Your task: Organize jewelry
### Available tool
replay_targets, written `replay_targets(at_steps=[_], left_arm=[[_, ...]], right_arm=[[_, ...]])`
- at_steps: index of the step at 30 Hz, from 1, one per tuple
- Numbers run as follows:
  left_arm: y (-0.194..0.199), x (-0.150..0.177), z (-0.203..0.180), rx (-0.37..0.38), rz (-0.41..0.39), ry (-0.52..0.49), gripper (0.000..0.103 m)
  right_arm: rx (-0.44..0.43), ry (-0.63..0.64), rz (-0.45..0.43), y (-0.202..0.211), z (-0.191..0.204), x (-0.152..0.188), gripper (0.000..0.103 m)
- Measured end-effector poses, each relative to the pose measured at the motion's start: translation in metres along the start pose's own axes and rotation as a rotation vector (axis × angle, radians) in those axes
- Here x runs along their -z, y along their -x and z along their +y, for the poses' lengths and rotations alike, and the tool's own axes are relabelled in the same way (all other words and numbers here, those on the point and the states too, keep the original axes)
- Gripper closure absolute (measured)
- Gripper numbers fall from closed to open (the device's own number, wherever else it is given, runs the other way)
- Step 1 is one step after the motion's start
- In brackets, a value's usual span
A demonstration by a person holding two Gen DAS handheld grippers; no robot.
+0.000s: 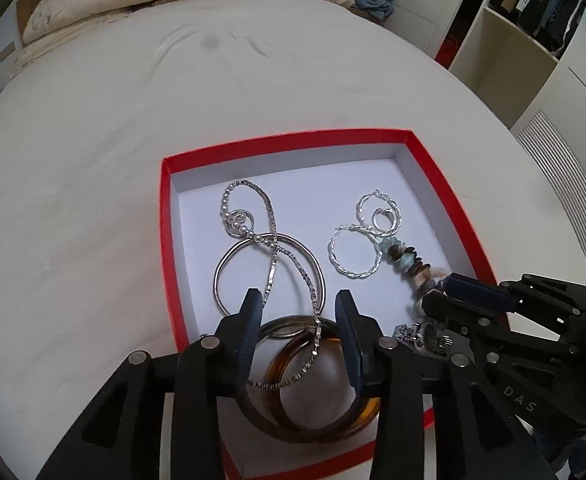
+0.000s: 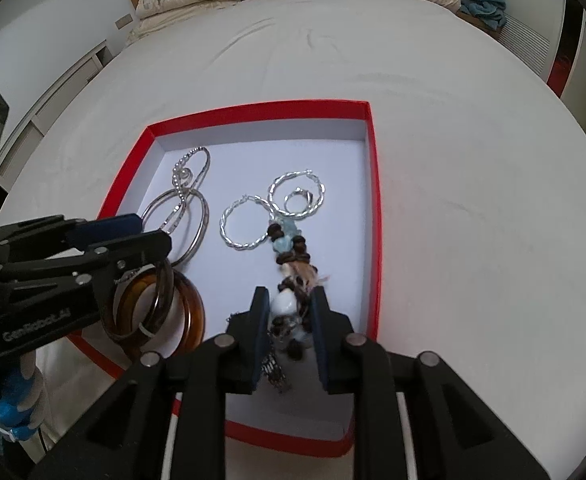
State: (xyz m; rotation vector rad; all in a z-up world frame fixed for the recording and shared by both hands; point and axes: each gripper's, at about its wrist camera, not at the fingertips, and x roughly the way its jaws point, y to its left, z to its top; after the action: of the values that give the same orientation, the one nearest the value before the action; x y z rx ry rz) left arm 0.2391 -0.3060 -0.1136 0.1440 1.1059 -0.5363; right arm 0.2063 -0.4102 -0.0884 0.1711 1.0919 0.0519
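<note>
The left tool (image 1: 299, 306) stood spread around the amber bangles (image 1: 313, 396) without pressing them. The right tool (image 2: 289, 304) flanked the beaded bracelet (image 2: 289, 264); whether it pinched, I could not tell. Beyond, silver hoops (image 1: 357, 252) lay in the red box (image 1: 165, 208) on the bed (image 1: 133, 120).

Assorted jewelry (image 1: 271, 256) in red box (image 1: 449, 196)

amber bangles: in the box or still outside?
In. The amber bangles lie on the white floor inside the red box, near its front left corner, between the left gripper fingers.
</note>
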Motion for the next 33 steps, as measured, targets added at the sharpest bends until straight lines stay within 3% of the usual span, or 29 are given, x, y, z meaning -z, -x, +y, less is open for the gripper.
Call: replay_targets(at_steps=[2, 15, 23, 25, 33], left_arm=[[0.005, -0.002, -0.001, 0.002, -0.007, -0.001, 0.064], [0.063, 0.002, -0.006, -0.045, -0.103, -0.024, 0.048], [0.114, 0.02, -0.003, -0.101, -0.176, -0.022, 0.039], [0.128, 0.027, 0.0, -0.119, -0.197, -0.012, 0.037], [0.183, 0.055, 0.02, -0.201, -0.278, 0.048, 0.032]], right_arm=[[0.002, -0.005, -0.003, 0.004, 0.001, -0.001, 0.072], [0.04, -0.028, -0.046, 0.049, 0.006, 0.011, 0.069], [0.048, -0.016, -0.099, 0.089, 0.028, 0.018, 0.067], [0.048, -0.013, -0.116, 0.101, 0.035, 0.02, 0.062], [0.038, 0.007, -0.182, 0.146, 0.069, 0.033, 0.061]])
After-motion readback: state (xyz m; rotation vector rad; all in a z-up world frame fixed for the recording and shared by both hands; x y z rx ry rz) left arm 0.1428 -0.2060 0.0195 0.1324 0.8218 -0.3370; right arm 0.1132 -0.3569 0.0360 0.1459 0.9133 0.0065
